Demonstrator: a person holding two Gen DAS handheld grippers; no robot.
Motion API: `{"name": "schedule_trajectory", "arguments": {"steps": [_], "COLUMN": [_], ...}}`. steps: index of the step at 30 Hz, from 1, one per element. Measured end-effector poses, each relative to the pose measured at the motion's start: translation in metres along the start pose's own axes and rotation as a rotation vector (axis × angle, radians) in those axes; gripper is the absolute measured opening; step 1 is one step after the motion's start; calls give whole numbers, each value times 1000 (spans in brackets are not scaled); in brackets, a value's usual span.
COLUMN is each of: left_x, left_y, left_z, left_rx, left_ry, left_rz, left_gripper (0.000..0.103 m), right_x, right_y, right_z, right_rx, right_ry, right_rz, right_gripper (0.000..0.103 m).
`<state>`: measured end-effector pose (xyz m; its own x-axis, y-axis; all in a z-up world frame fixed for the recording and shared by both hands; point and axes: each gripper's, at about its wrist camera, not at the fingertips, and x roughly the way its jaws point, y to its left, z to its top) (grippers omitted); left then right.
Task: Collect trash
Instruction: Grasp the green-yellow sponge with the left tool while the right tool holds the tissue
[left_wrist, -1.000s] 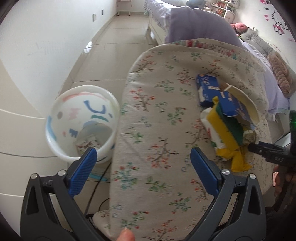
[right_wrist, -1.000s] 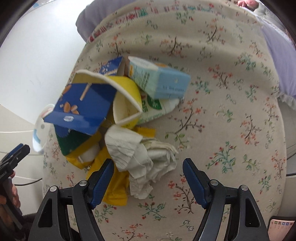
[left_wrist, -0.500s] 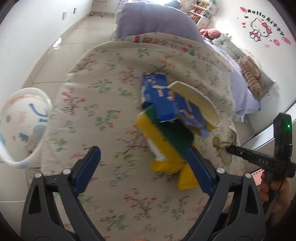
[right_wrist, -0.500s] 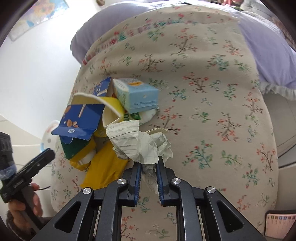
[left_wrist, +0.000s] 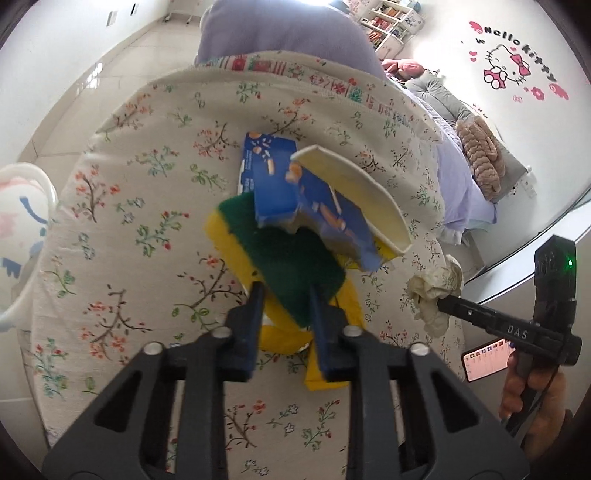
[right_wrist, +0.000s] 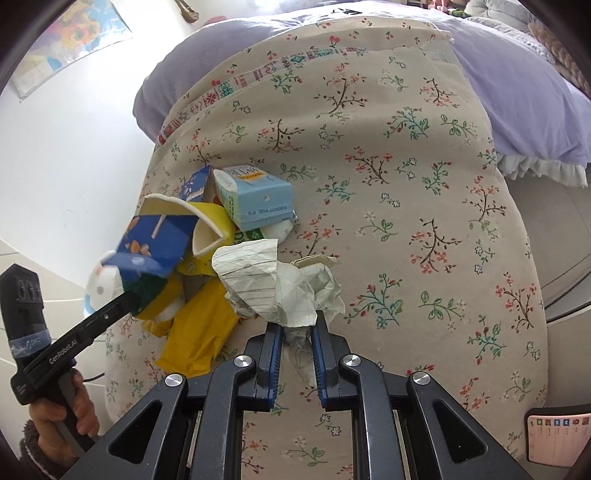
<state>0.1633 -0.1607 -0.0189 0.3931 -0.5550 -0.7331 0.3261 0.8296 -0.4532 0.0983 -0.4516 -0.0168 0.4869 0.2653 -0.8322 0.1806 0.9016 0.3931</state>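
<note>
Right claw (right_wrist: 297, 328): jaws tight on the crumpled paper (right_wrist: 280, 284), which bunches up just ahead of the pads. The wad looks loosely gripped by its lower folds only; judged a light hold that could slip if swung fast.

Left claw (left_wrist: 284, 299): jaws have just been closing and now pinch the green-and-yellow sponge (left_wrist: 280, 254) by its near end, narrow gap, pads pressing the green face. Earlier frames are given, so noting: both claws stood wide a second ago and neither held anything.

Just beyond the left claw, resting on the far end of the sponge: a torn blue carton (left_wrist: 291, 195) and a yellow paper cup (left_wrist: 369, 206). Under and beside the sponge, a yellow wrapper (left_wrist: 325, 376). Further ahead of the right claw, a pale blue drink box (right_wrist: 255, 199) lies on the floral cloth (right_wrist: 406, 184).

Off to the left of the left claw, at the cloth's edge and lower down, sits the white bin (left_wrist: 26, 240), the likely drop point.

Step in hand, as judged: lifting two pieces clear of the pile. To do it well, draw the sponge out slowly and level so the carton and cup slide off onto the cloth instead of tumbling to the floor; keep the paper wad squeezed, carry both towards the bin, release only once over its mouth.
</note>
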Motion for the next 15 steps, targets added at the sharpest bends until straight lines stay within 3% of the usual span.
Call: {"name": "schedule_trajectory", "arguments": {"steps": [5, 15], "left_x": [-17, -47], "left_y": [9, 36], "left_z": [3, 1], "left_rx": [-3, -50], "left_ry": [-7, -53], "left_rz": [18, 48], "left_gripper": [3, 1], "right_x": [-3, -4], "right_y": [7, 36], "right_z": [1, 7], "right_rx": [-6, -42], "right_ry": [-13, -39], "right_rz": [12, 44], "right_gripper": [16, 16]}}
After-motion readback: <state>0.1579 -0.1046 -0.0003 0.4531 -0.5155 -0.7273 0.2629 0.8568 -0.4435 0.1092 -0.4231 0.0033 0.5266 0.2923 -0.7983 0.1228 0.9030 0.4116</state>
